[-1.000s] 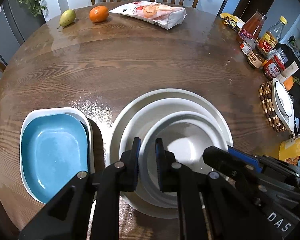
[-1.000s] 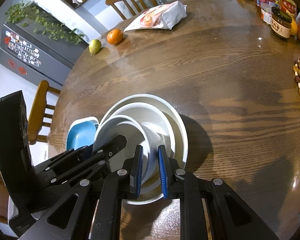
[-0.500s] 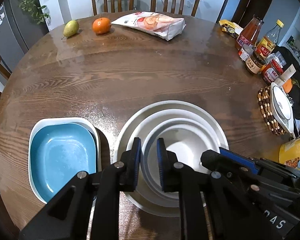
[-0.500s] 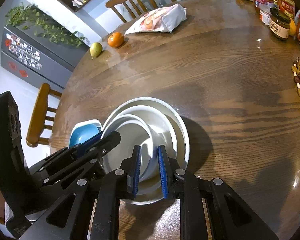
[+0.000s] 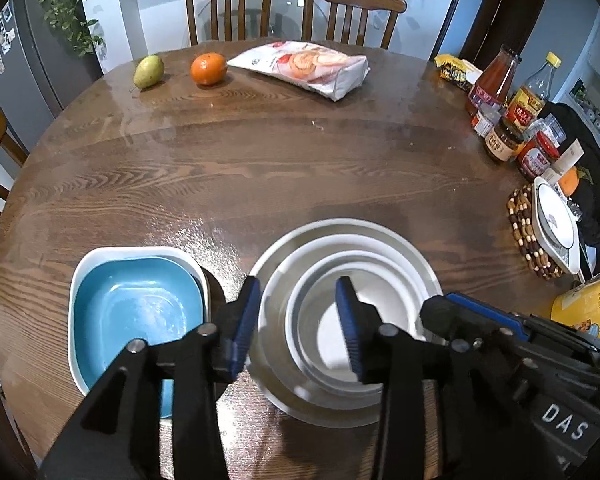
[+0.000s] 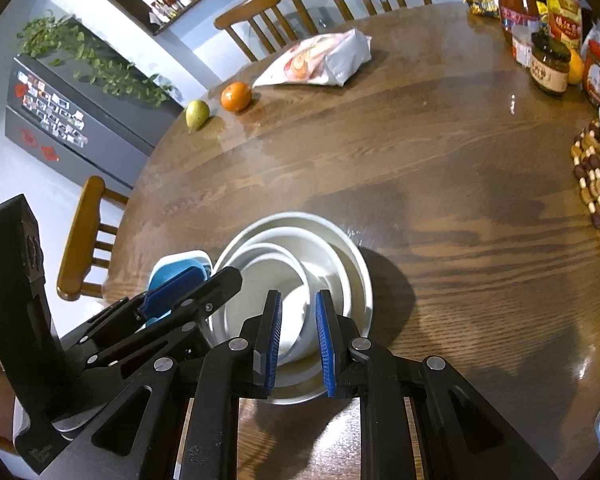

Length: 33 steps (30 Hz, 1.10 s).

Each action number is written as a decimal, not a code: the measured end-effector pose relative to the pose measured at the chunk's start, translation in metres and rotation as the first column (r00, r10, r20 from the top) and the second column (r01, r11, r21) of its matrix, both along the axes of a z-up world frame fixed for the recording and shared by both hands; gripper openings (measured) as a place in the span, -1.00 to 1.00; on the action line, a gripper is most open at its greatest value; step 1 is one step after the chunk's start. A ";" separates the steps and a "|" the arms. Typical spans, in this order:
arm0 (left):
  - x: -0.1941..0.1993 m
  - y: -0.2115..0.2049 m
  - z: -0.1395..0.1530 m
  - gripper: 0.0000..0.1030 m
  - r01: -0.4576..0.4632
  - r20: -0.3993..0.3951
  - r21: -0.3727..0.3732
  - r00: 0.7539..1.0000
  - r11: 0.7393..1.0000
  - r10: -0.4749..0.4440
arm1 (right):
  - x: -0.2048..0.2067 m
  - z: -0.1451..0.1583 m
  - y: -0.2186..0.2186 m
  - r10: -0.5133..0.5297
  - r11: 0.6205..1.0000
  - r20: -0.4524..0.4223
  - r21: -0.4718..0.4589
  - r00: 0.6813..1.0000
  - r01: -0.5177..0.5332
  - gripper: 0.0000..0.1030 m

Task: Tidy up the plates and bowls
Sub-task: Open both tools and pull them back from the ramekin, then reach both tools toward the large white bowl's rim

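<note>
Over the nested white bowls [image 5: 346,320] the left gripper [image 5: 298,322] is opening its jaws, nothing pinched now; right gripper [image 6: 298,342] pinches the inner bowl's rim; stacking looks finished.

Far side of the round wooden table [image 5: 260,160]: a pear [image 5: 149,71], an orange [image 5: 208,68] and a snack bag [image 5: 304,68], with two wooden chairs [image 5: 292,12] behind. Right edge: sauce bottles and jars [image 5: 508,120], plus a beaded trivet [image 5: 524,232]. Upper left: a dark fridge [image 6: 64,128] topped with trailing greenery.
</note>
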<state>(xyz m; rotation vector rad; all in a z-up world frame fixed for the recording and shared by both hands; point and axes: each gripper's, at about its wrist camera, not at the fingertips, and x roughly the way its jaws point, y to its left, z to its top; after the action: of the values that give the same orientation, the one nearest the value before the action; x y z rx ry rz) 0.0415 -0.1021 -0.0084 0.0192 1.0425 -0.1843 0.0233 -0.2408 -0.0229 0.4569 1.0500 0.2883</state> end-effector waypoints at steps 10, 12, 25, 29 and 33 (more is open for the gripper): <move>-0.005 0.014 0.016 0.35 -0.039 0.060 0.006 0.997 0.999 0.038 | -0.009 0.010 -0.011 -0.041 0.999 0.035 -0.022 0.999 0.042 -0.02; -0.005 0.017 0.017 0.35 -0.044 0.060 0.005 0.997 0.999 0.043 | -0.010 0.011 -0.013 -0.045 0.999 0.037 -0.022 0.998 0.046 -0.02; -0.009 0.051 0.012 0.36 -0.096 -0.013 -0.004 0.995 0.995 0.096 | -0.014 0.011 -0.023 -0.041 0.999 0.033 -0.015 0.999 0.041 -0.01; -0.010 0.070 0.007 0.36 -0.144 -0.039 -0.005 0.989 0.990 0.144 | -0.016 0.007 -0.030 -0.042 0.999 0.019 -0.011 0.999 0.042 -0.01; -0.009 0.083 0.000 0.35 -0.174 -0.098 -0.047 0.981 0.984 0.169 | -0.016 0.002 -0.034 -0.039 0.999 0.002 -0.007 0.999 0.039 -0.01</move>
<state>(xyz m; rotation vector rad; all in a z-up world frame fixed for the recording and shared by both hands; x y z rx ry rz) 0.0321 -0.0189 -0.0080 -0.1303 1.1264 -0.0576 0.0069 -0.2743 -0.0212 0.4709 1.0392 0.2500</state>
